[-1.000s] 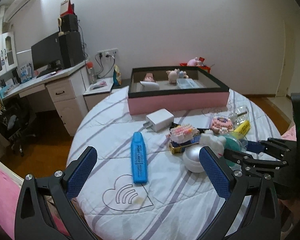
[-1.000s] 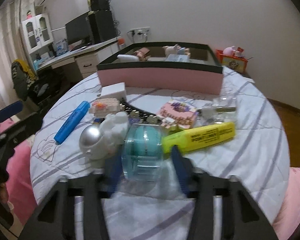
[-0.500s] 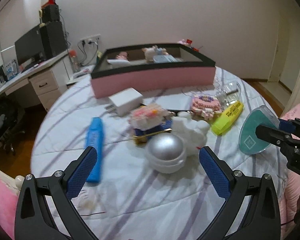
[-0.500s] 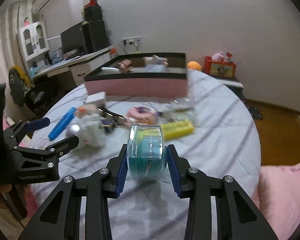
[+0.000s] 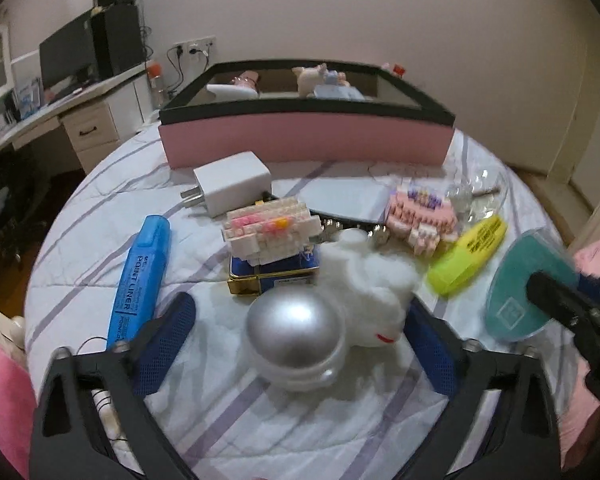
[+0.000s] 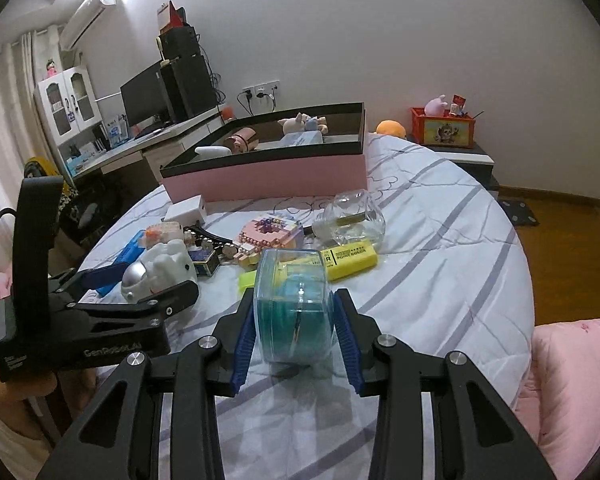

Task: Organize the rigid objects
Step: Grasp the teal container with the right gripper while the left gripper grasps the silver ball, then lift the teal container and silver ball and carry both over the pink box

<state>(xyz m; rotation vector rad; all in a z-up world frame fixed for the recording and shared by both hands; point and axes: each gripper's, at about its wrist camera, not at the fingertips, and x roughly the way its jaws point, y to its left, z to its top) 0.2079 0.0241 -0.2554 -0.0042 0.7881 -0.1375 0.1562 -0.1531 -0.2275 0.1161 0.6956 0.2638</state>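
The left claw [image 5: 300, 344], closing but not touching, frames the astronaut [image 5: 320, 328], stiff and slippery on its dome, while the right claw [image 6: 294, 322] grips the dispenser [image 6: 294, 304]

A box [image 5: 306, 140] stands at the bed's [image 5: 260, 432] far side; before it, a charger [image 5: 232, 182], then a brick model [image 5: 270, 228] (atop a tin [image 5: 272, 280]), a marker [image 5: 138, 276] to their left.
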